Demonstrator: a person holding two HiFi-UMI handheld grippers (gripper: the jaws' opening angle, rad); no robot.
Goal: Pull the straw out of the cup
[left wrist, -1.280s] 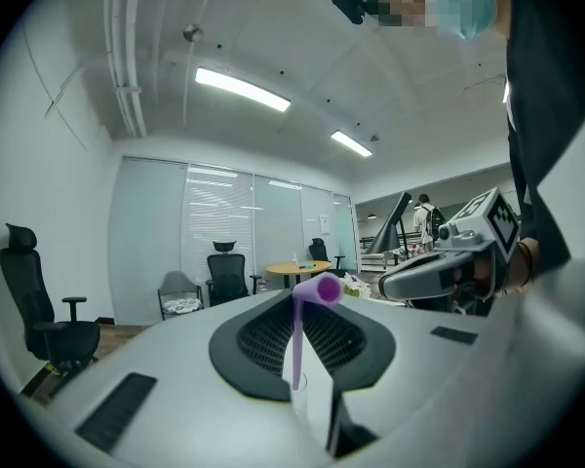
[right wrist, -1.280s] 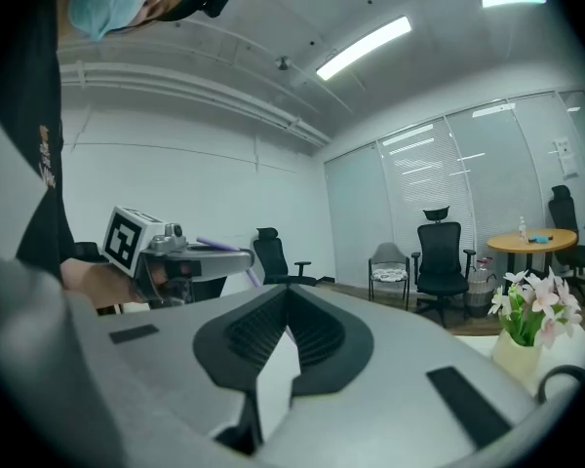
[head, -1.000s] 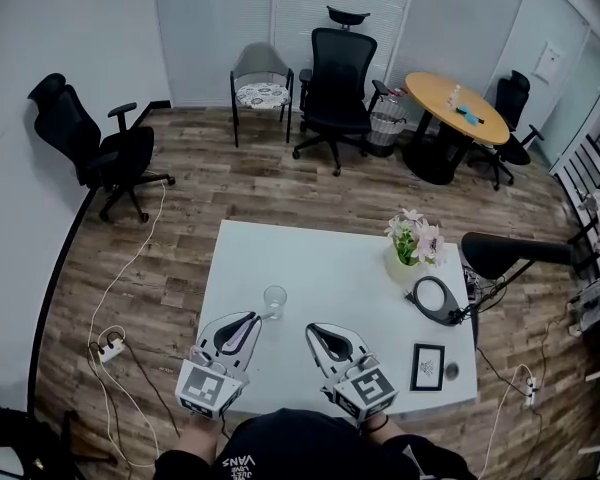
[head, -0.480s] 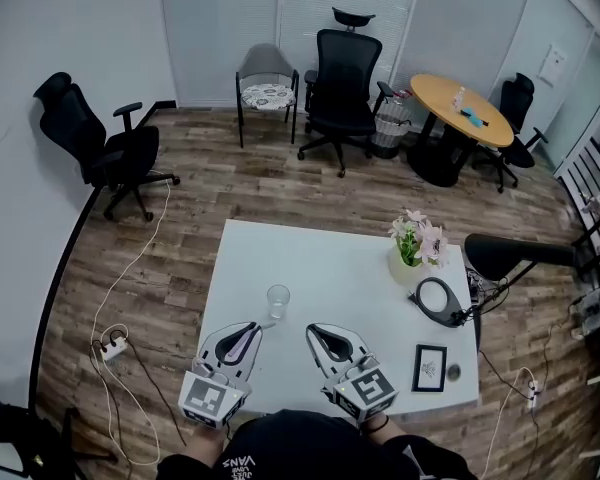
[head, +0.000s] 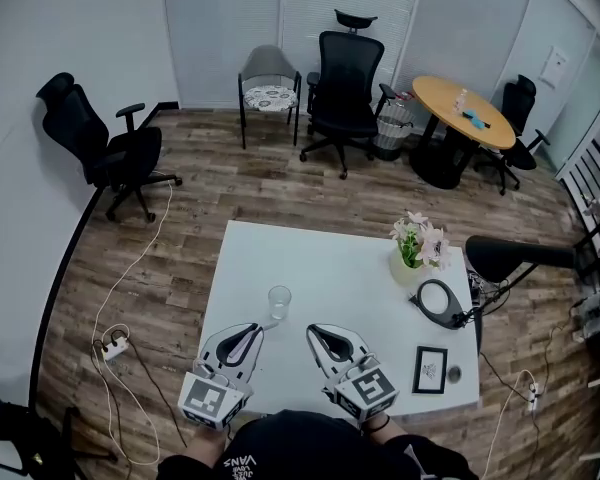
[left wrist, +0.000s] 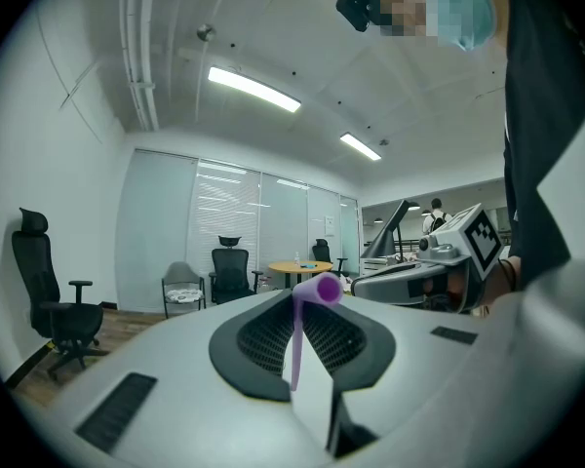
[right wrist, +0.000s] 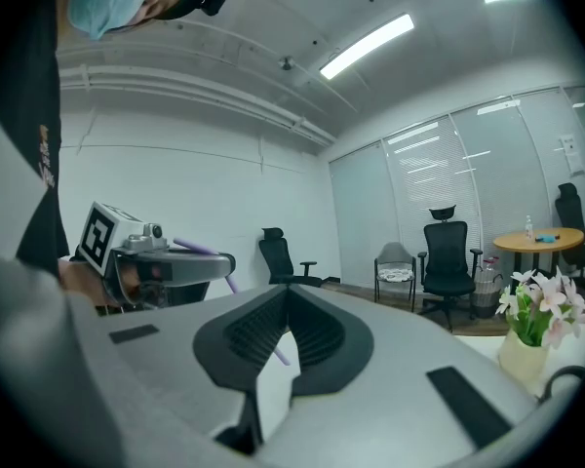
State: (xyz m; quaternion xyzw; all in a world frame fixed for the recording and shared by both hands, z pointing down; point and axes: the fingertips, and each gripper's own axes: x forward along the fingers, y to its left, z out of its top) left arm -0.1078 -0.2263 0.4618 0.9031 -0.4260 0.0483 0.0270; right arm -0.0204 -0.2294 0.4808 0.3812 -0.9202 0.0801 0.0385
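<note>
A clear empty cup (head: 278,301) stands upright on the white table (head: 360,268), just beyond my left gripper. That left gripper (head: 246,334) is shut on a purple straw (head: 241,341). In the left gripper view the straw (left wrist: 296,344) stands between the jaws with its bent mouth end (left wrist: 325,289) on top, clear of the cup. My right gripper (head: 325,338) hovers beside it over the table's near edge, its jaws together with nothing in them (right wrist: 288,300). The right gripper view shows the left gripper (right wrist: 171,264) with the straw (right wrist: 201,248) poking out of it.
A vase of flowers (head: 416,245) stands at the table's far right, with a ring lamp (head: 435,301) and a small framed card (head: 427,367) nearer me. Office chairs (head: 342,88) and a round wooden table (head: 463,113) stand farther back. A cable and power strip (head: 110,346) lie on the floor at left.
The left gripper with the straw has drawn slightly back from the cup towards me. The right gripper has kept still.
</note>
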